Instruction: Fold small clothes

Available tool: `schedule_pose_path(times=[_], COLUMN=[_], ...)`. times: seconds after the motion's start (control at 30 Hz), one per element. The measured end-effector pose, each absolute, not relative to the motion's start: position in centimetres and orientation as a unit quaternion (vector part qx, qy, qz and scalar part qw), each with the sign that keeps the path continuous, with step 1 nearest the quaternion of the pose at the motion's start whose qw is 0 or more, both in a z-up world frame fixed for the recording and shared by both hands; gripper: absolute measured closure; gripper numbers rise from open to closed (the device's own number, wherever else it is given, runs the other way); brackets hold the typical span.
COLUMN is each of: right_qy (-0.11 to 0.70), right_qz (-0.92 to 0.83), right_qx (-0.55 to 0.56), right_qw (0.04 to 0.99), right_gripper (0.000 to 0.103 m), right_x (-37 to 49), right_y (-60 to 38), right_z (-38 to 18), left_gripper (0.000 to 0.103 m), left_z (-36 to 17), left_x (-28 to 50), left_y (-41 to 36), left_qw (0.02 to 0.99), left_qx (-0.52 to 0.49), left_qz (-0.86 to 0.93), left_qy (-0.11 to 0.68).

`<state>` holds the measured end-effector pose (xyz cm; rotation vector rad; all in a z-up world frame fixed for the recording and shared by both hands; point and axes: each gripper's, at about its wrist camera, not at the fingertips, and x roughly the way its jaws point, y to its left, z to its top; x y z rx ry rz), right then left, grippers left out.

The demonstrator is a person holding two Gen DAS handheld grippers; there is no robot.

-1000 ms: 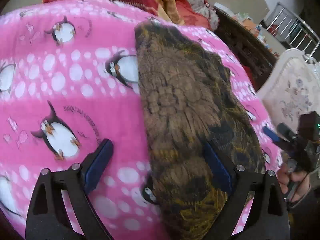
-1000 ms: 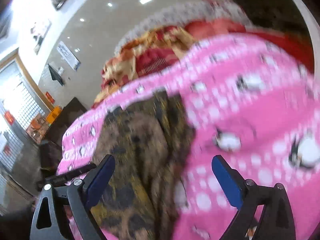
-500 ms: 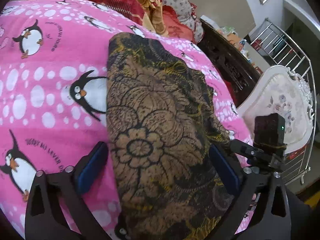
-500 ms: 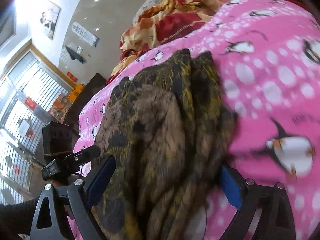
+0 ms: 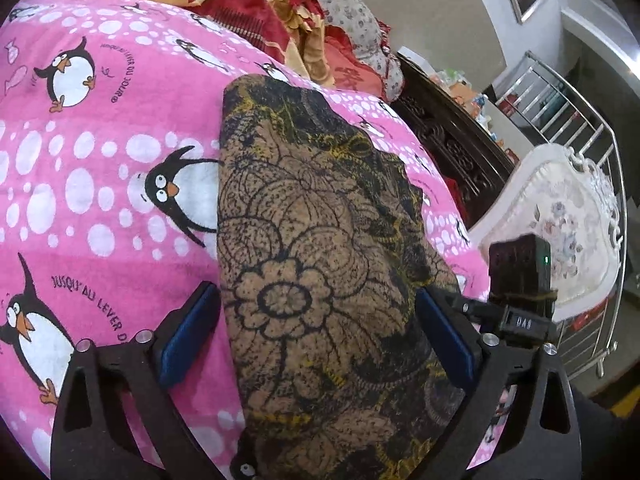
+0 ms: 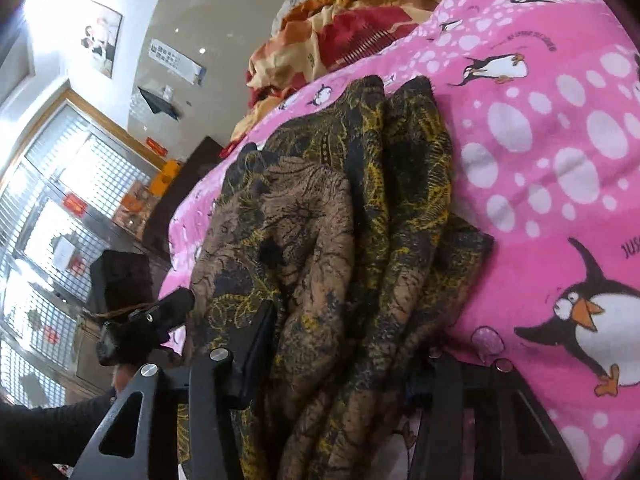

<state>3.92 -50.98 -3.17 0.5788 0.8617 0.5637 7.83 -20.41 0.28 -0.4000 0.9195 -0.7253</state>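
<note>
Right tool (image 6: 344, 344) has apparently closed on the garment (image 5: 320, 272).

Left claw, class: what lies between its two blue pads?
In the left wrist view, the left claw stands open, with the brown flower-print garment filling the gap.

A bed carries everything, covered by a pink penguin-print blanket (image 5: 92, 168) dotted with white. A brown and black floral garment (image 5: 320, 264) lies lengthwise on it, bunched in folds along one side. Beyond it sits a crumpled red and yellow quilt (image 5: 256, 4), seemingly against a flowered pillow (image 5: 344, 12).
</note>
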Motion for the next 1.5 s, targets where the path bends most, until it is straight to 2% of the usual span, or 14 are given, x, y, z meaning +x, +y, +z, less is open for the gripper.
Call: schedule_pose_path(times=[0.03, 0.07, 0.1, 0.2, 0.57, 0.77, 0.97, 1.07, 1.17, 1.23, 1.27, 1.33, 1.4, 1.5], right_qy=[0.407, 0.409, 0.410, 0.427, 0.437, 0.435, 0.444, 0.443, 0.388, 0.356, 0.354, 0.382, 0.453, 0.440], right_qz=[0.264, 0.262, 0.261, 0.276, 0.329, 0.322, 0.260, 0.185, 0.178, 0.190, 0.203, 0.217, 0.168, 0.166], right_qx=[0.273, 0.276, 0.281, 0.285, 0.353, 0.345, 0.342, 0.277, 0.182, 0.089, 0.058, -0.012, -0.069, -0.009], right_qw=[0.831, 0.830, 0.827, 0.812, 0.759, 0.766, 0.786, 0.833, 0.886, 0.911, 0.911, 0.898, 0.873, 0.882], right_gripper=[0.055, 0.054, 0.055, 0.065, 0.065, 0.065, 0.060, 0.059, 0.059, 0.059, 0.059, 0.059, 0.058, 0.058], right_x=[4.1, 3.9, 3.8, 3.1, 3.8, 4.3, 0.5, -2.5, -5.7, -7.6, -8.0, -8.3, -7.8, -8.6], right_y=[-50.9, -50.8, -50.6, -48.6, -38.8, -36.0, -40.0, -40.9, -38.1, -34.0, -32.3, -28.9, -27.2, -28.8], right_z=[-3.1, -3.0, -2.8, -2.6, -3.4, -3.8, -2.2, 0.8, 5.6, 7.7, 7.9, 6.2, 1.7, 1.0], left_gripper=[0.043, 0.076, 0.077, 0.079, 0.079, 0.058, 0.056, 0.052, 0.051, 0.054, 0.061, 0.065, 0.065, 0.065], left_z=[0.4, 0.3, 0.2, 1.4, 2.6, 0.8, 3.9, 6.3, 7.1, 6.6, 5.7, 2.8, 1.6, 2.3], left_x=[8.0, 8.3, 8.5, 7.7, 7.7, 8.3, 5.3, 1.4, -2.8, -4.1, -4.7, -5.1, -6.3, -6.1], left_y=[-20.3, -20.0, -19.5, -19.1, -7.1, -5.8, -5.5, -5.0, -6.2, -7.7, -8.3, -9.2, -9.0, -9.0], left_qw=[0.814, 0.809, 0.795, 0.803, 0.821, 0.810, 0.845, 0.873, 0.874, 0.871, 0.868, 0.860, 0.875, 0.870], left_qx=[-0.192, -0.198, -0.223, -0.199, -0.163, -0.158, -0.112, -0.093, -0.080, -0.058, -0.043, -0.020, -0.001, -0.002], left_qz=[-0.332, -0.319, -0.322, -0.324, -0.296, -0.295, -0.263, -0.255, -0.274, -0.279, -0.277, -0.259, -0.266, -0.261], left_qy=[0.437, 0.452, 0.463, 0.458, 0.460, 0.481, 0.452, 0.405, 0.394, 0.400, 0.409, 0.439, 0.405, 0.419])
